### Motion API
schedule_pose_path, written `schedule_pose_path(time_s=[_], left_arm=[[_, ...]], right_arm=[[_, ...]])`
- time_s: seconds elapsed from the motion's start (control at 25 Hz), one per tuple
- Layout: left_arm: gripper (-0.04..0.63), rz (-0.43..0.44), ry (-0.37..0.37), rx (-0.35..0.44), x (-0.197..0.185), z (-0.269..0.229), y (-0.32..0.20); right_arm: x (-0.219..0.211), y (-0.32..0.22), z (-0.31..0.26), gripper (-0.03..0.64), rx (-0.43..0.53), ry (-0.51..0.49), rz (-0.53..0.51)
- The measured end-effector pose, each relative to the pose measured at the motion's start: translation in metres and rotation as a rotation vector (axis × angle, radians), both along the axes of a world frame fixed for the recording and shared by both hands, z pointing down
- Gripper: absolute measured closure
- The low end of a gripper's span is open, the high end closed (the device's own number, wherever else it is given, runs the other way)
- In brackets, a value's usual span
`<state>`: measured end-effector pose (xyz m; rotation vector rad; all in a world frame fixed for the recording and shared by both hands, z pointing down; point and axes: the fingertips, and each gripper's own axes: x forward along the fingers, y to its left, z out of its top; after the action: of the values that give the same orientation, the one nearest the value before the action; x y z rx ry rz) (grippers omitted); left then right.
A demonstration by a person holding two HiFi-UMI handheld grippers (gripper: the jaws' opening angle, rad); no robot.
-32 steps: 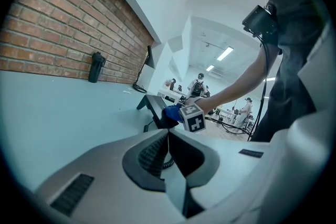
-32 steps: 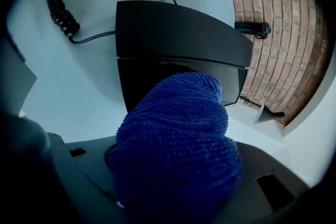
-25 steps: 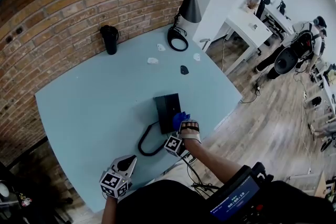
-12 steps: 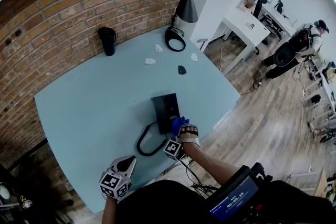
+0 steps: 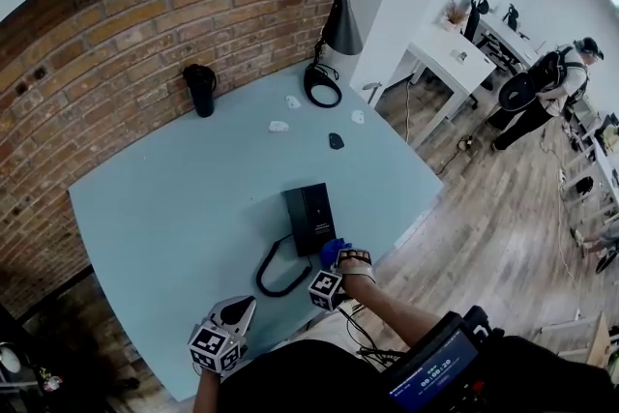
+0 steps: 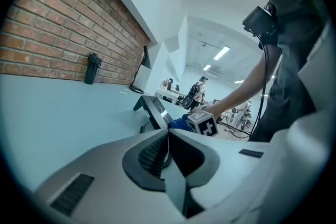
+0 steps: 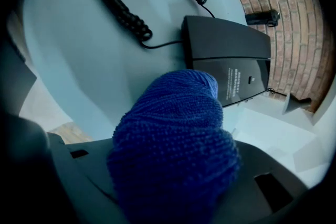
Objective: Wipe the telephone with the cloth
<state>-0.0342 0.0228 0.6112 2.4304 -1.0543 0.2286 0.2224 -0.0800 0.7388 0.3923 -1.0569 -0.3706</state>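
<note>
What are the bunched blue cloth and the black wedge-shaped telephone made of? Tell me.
The bunched blue cloth looks like matte microfibre: tiny looped nubs. The black wedge-shaped telephone is probably moulded plastic, smooth satin, with soft sheen and crisp edges.

An office is shown. White work surfaces (image 5: 447, 48) and a desk lamp (image 5: 343, 19) are seen. A brick wall (image 5: 145, 24) is set behind.

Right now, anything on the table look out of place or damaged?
Nothing damaged or spilled. The telephone looks intact; its coiled cord sprawls in a loose loop on the table. A few small scraps lie scattered near the lamp. The right gripper holds the blue cloth.
</note>
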Motion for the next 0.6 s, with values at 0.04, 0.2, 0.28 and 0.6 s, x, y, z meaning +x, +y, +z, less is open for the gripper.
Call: schedule_pose_path(time_s=[0.04,0.2,0.28,0.6], left_arm=[[0.575,-0.005,-0.002,0.003,-0.002,-0.001,0.0],[0.575,-0.029,0.0,0.015,-0.009,-0.005,-0.003],[0.575,-0.037,0.004,0.029,-0.01,-0.01,-0.004],[0.575,-0.08,-0.007,0.227,-0.012,-0.078,-0.029]], right_arm=[[-0.004,0.012,-0.002,0.437,-0.065,-0.036,0.001],[-0.041,0.048,0.007,0.425,-0.285,-0.411,0.136],[-0.071,0.052,-0.011,0.425,-0.355,-0.659,0.234],[-0.172,-0.023,-0.196,0.426,-0.061,-1.65,0.124]])
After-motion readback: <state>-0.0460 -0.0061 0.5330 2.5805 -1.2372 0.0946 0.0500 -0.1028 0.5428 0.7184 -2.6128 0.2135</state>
